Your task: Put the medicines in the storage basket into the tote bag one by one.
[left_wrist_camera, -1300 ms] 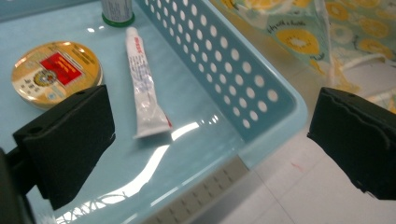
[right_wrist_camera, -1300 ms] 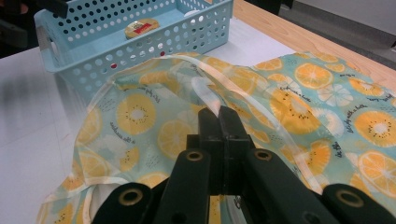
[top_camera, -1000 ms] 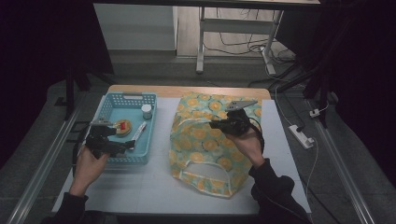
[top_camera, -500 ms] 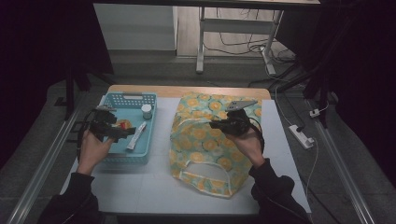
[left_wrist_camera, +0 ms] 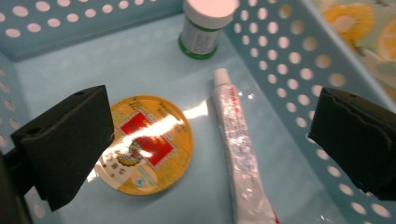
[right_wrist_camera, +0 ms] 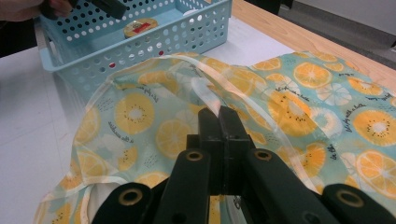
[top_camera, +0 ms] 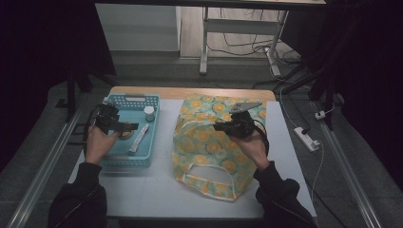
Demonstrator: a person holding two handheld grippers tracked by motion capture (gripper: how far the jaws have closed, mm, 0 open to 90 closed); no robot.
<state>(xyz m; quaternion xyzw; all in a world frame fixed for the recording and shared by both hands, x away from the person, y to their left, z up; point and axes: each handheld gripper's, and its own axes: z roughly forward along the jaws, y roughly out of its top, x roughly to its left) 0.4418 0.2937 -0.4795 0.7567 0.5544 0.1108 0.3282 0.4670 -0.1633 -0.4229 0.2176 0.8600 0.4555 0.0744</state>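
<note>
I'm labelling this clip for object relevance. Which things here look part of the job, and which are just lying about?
Likely in the job:
left gripper, open over the tin
tube
bottle
basket
right gripper, shut on the bag

Lying about:
power strip
floor cables

Count on the worktop: one blue perforated basket, holding three items: one round yellow tin, one white tube, one small white-capped bottle. One fruit-print bag. Two grippers: left gripper, right gripper.
</note>
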